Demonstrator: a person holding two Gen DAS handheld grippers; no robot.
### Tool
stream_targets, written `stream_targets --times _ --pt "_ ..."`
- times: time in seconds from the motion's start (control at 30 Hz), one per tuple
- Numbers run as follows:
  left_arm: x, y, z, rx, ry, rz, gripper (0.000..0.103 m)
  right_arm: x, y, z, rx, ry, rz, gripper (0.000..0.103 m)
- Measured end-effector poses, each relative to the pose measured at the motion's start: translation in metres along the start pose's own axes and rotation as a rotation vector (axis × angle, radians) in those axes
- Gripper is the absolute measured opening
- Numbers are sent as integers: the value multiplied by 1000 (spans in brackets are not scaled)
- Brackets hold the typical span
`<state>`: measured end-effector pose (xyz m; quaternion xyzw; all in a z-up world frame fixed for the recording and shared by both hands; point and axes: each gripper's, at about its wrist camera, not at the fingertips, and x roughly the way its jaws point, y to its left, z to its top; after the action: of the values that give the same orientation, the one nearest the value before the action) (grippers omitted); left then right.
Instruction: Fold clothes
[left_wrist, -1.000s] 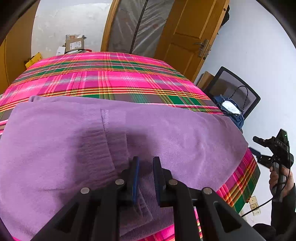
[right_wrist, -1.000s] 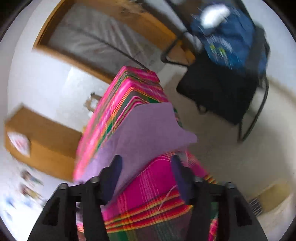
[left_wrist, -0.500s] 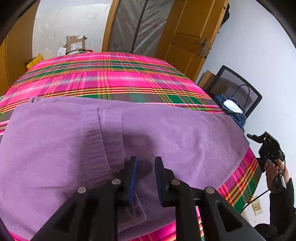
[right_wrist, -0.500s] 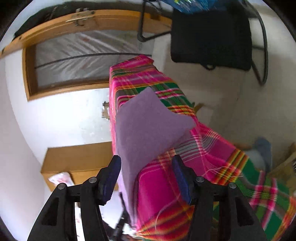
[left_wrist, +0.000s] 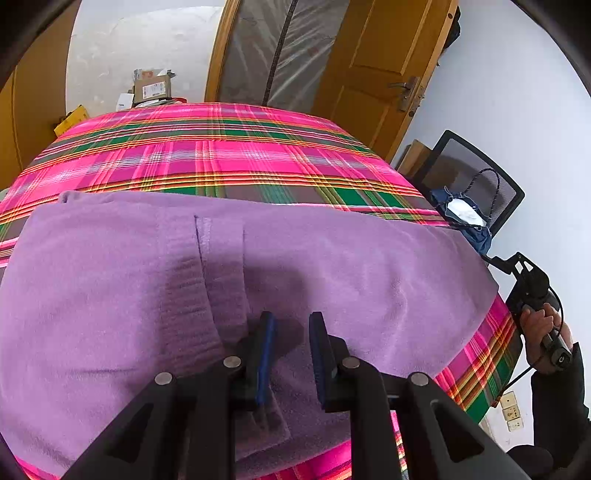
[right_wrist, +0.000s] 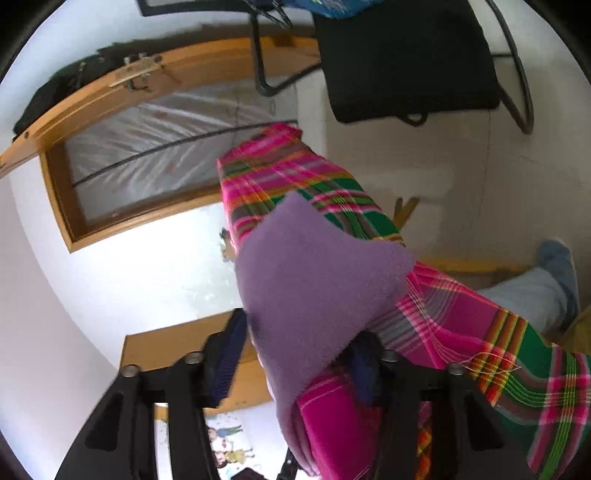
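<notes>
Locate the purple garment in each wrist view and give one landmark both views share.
Left wrist: purple garment fills the lower half, spread flat under the left gripper.
Right wrist: its corner sits at centre, between the right gripper's fingers.
Shared landmark: pink plaid cloth.

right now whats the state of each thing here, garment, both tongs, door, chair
purple garment: spread flat on the plaid cloth, one corner at the table's right edge
left tongs: open, over the garment's near edge, gripping nothing
right tongs: open, straddling the garment's corner, not yet closed
plaid cloth: covering the table, hanging over its edges
wooden door: swung open
black chair: holding a blue bag
</notes>
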<state>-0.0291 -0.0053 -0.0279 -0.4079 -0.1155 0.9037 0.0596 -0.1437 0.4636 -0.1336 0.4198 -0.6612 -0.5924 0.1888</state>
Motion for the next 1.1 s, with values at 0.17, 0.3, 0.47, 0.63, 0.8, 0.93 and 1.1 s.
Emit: stream_targets --times 0.17,0.3,0.47,0.63,0.8,0.93,1.1 --pt "-1 1 -1 -2 -3 -4 19 -9 18 -3 -100 -47 4 20" --pt "-1 0 0 -3 -3 -10 19 -11 35 -9 -198 -60 -6 9" --pt "-1 -3 1 2 0 -23 19 -12 56 -15 -316 -76 -18 8" --pt "-1 -5 0 3 -2 -35 19 -10 71 -19 -367 -74 -28 8" --pt "-2 -8 2 9 -8 -43 19 -8 89 -30 -453 -70 -44 8" --pt "-2 -14 4 27 -11 -55 19 -6 109 -42 -522 -55 -42 8" --pt "2 -28 7 63 -7 -87 19 -2 133 -57 -599 -34 -37 8"
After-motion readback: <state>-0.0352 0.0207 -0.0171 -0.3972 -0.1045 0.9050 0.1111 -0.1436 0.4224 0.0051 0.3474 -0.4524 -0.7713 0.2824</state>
